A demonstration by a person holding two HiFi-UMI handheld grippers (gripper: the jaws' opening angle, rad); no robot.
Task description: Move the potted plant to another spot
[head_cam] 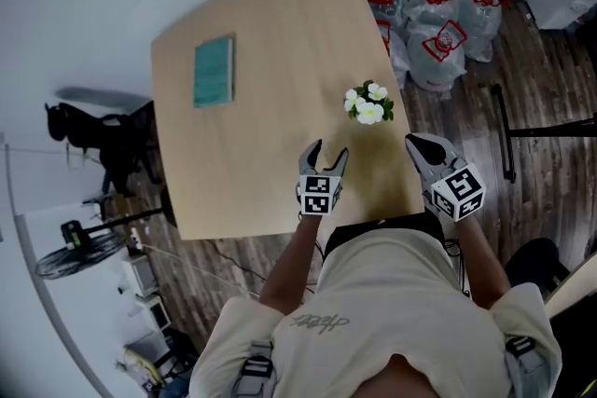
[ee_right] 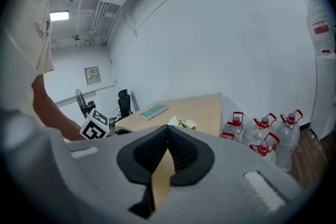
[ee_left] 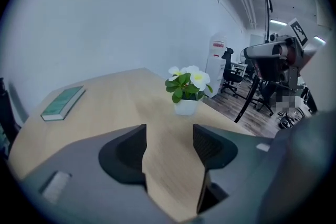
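Potted plant [head_cam: 369,104] standing upright on the bench [head_cam: 252,154] near its right edge, long axis vertical, white flowers uppermost. Left tongs [head_cam: 331,152] point toward it from just short of the pot, jaws parted with only bare bench between them. Right tongs [head_cam: 415,142], beside the bench edge, have jaws closed tip to tip on nothing.
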